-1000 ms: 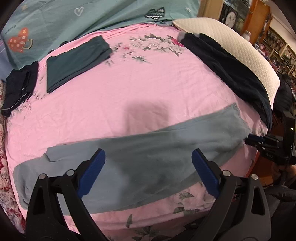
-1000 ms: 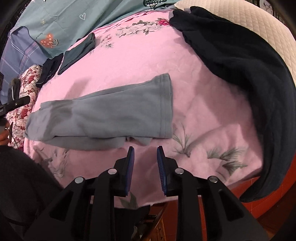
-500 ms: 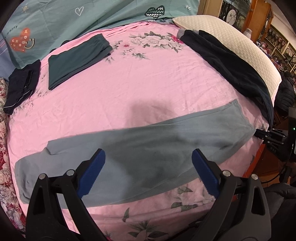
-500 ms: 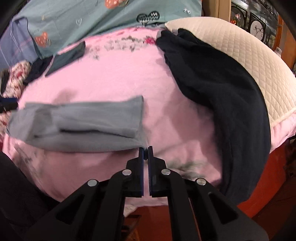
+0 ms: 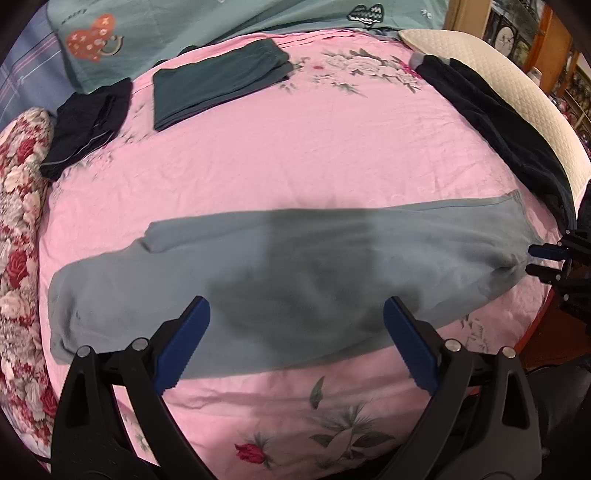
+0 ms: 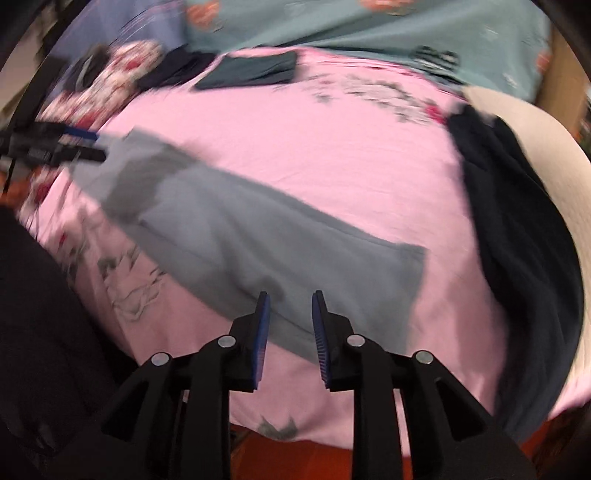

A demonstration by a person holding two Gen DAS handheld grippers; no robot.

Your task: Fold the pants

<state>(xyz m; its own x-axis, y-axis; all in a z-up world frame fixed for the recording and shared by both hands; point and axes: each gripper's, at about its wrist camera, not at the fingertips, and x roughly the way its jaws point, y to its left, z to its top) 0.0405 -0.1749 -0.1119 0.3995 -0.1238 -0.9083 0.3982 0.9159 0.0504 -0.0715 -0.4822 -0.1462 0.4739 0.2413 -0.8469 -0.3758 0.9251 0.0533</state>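
Grey pants (image 5: 295, 273) lie lengthwise on the bed (image 5: 295, 155) ahead of both jaws, ready for folding: left gripper (image 5: 295, 343) spread wide, right gripper (image 6: 290, 328) partly parted, both empty.

From my remote seat, almost nothing legible turns up. On the teal quilt (image 5: 155, 33) at the upper left of the left wrist frame, small lettering sits just above a red heart motif (image 5: 90, 38), but I cannot make out a word of it. A dark zigzag-striped heart patch (image 5: 365, 13) at the top edge carries a pattern, not text. The right wrist frame is motion-blurred; I can read nothing there at all.
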